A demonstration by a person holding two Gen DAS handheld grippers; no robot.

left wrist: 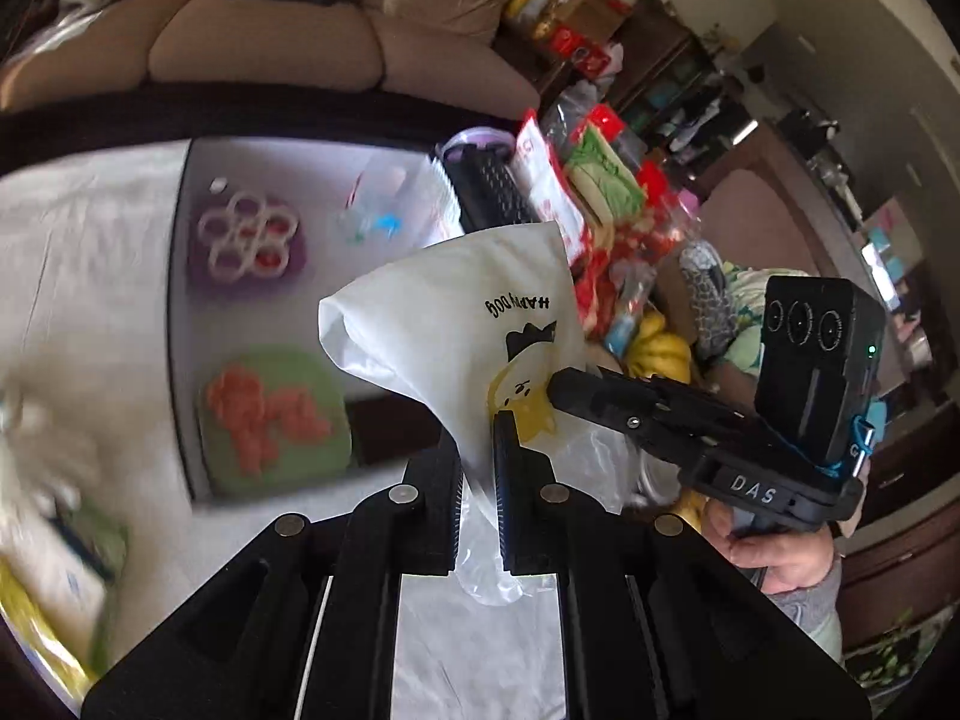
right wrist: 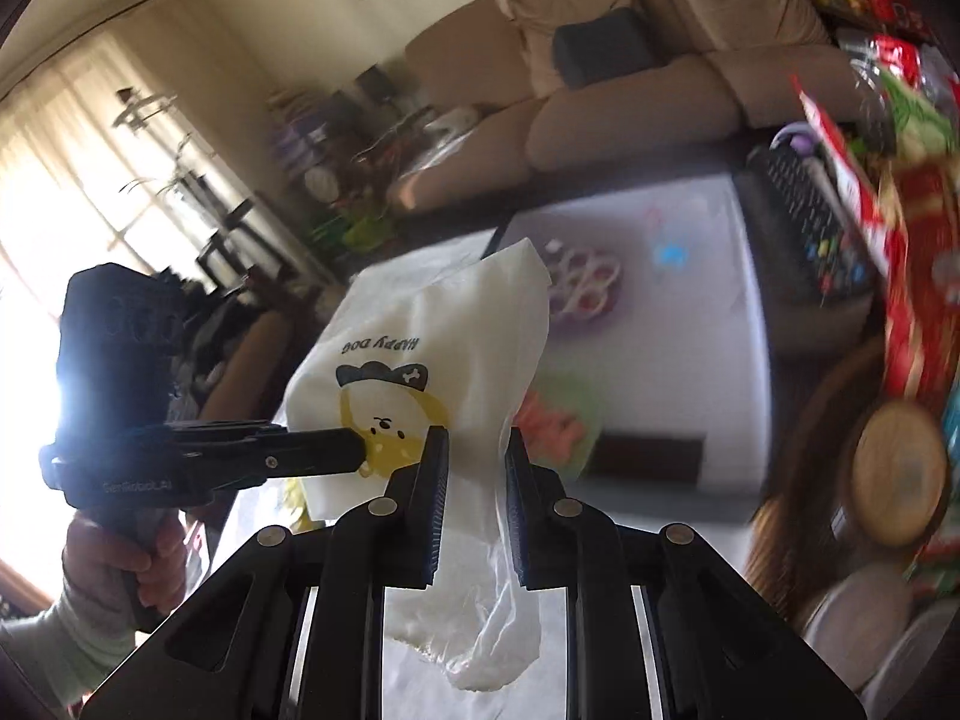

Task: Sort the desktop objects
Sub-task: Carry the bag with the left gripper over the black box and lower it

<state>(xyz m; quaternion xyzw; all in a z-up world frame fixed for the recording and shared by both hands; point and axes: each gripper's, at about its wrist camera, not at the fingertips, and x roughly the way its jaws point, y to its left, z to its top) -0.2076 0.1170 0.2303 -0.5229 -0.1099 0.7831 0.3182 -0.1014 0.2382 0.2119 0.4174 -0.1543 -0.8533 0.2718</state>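
A white plastic bag (left wrist: 456, 324) printed "HAPPY DOG" with a yellow cartoon dog hangs in the air above the table, held from both sides. My left gripper (left wrist: 480, 438) is shut on its lower neck, and thin film trails down between the fingers. In the same view my right gripper (left wrist: 555, 387) reaches in from the right, its tip on the dog print, with a hand (left wrist: 774, 552) on its grip. In the right wrist view my right gripper (right wrist: 474, 444) is shut on the bunched bag (right wrist: 432, 324), and my left gripper (right wrist: 360, 450) bites its left side.
Below lies a white board (left wrist: 372, 156) on a white tablecloth (left wrist: 90, 240). It carries a purple plate of white rings (left wrist: 246, 237), a green plate of orange pieces (left wrist: 270, 414) and a black keyboard (left wrist: 492, 192). Snack packets (left wrist: 606, 180) and bananas (left wrist: 657, 351) crowd the right; a sofa (left wrist: 264, 48) stands behind.
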